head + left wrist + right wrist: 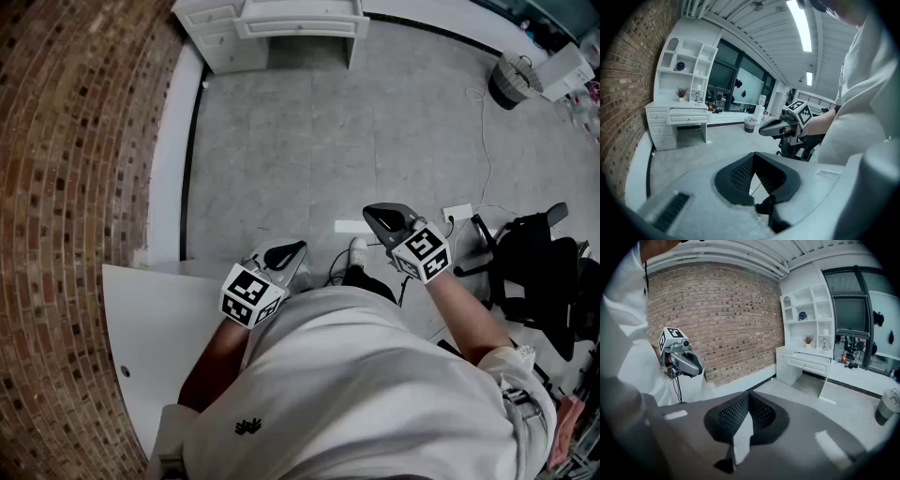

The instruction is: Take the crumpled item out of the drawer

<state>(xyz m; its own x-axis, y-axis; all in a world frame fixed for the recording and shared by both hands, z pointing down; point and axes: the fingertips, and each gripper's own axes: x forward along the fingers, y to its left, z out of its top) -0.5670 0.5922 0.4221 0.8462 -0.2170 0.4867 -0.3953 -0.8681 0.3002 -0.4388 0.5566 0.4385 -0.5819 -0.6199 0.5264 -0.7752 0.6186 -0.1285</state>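
The white desk (281, 23) with its drawers stands far off against the wall, across the grey floor; it also shows as the desk (686, 117) and the desk (806, 364) in the gripper views. All its drawers look closed, and no crumpled item is in sight. My left gripper (298, 247) and right gripper (370, 214) hang side by side in front of the person's torso, well away from the desk. The left gripper (753, 157) has its jaw tips together with nothing between them. The right gripper (749, 395) looks the same, shut and empty.
A brick wall (66, 187) runs along the left. A white tabletop (159, 337) sits at the lower left beside the person. A black office chair (539, 272) is at the right, with a power strip (457, 213) and cable on the floor. A waste basket (511, 80) stands far right.
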